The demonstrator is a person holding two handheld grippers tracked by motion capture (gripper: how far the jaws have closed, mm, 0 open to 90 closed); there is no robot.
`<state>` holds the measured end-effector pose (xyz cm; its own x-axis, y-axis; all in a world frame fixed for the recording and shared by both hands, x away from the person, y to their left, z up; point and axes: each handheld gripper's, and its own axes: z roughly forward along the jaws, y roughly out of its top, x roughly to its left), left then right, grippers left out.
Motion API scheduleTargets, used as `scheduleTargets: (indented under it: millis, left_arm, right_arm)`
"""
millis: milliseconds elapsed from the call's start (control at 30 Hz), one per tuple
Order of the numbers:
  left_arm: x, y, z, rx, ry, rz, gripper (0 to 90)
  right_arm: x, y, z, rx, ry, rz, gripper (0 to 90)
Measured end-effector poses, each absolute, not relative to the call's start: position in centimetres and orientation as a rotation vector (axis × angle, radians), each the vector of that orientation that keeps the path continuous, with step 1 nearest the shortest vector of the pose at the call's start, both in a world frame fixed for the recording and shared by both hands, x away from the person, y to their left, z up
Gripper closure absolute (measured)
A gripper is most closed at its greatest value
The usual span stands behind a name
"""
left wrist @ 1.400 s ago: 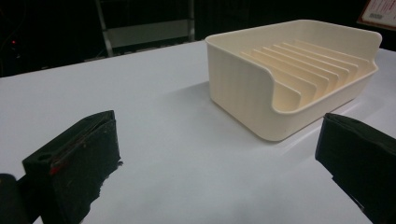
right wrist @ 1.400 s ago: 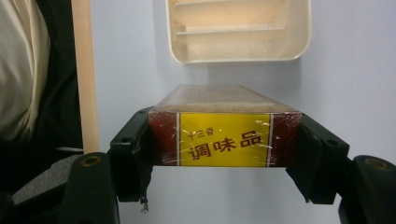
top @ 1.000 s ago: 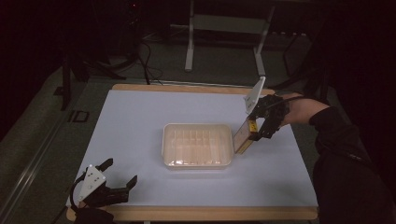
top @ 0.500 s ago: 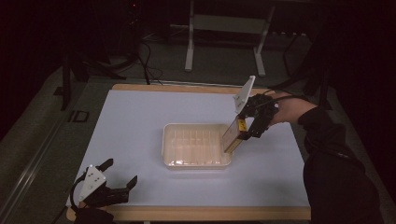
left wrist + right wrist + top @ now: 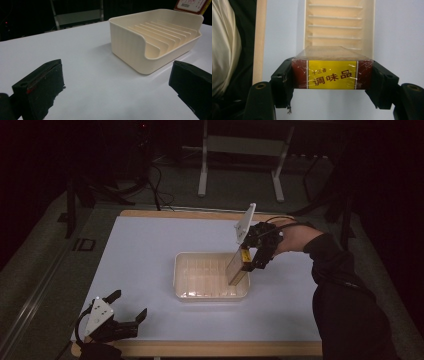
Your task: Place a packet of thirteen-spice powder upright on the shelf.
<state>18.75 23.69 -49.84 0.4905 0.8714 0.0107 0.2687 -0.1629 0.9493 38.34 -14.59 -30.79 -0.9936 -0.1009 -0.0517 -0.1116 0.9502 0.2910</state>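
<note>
Box over the tray's right end

Your right gripper has its jaws clamped on the seasoning box, long axis tilted down toward the slotted tray mid-desk; it has shifted leftward over the tray since earlier. Your left gripper idles, jaws apart, near the front edge.

1. This looks like a lab or recording studio rather than a home: the room is dark, and light falls mainly on the pale, wood-edged rectangular work table.
2. Behind the table stands a grey metal stand with two upright legs and splayed feet, like the base of a rig or a height-adjustable desk.
3. Loose black cables trail over the grey carpeted floor near dark equipment at the back left.
4. A small red indicator light glows in the dark background.
</note>
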Motion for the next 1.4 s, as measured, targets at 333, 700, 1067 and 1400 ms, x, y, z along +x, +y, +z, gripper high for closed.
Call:
scheduleTargets:
  millis: [333,700,1067,1400]
  left_arm:
    - [18.7,23.7,-49.8,1.691,0.977,0.718,0.0]
    - [18.7,23.7,-49.8,1.688,0.977,0.716,0.0]
    - [18.7,23.7,-49.8,1.687,0.978,0.714,0.0]
    - [18.7,23.7,-49.8,1.692,0.968,0.71,0.0]
  right_arm:
    - [38.4,-12.5,-31.1,-0.202,3.058,0.513,32.1]
    - [38.6,-10.6,-31.5,-0.219,3.059,0.574,32.1]
    - [38.8,-8.1,-32.3,-0.245,3.04,0.663,32.1]
    - [39.3,-5.9,-33.4,-0.215,3.015,0.749,32.1]
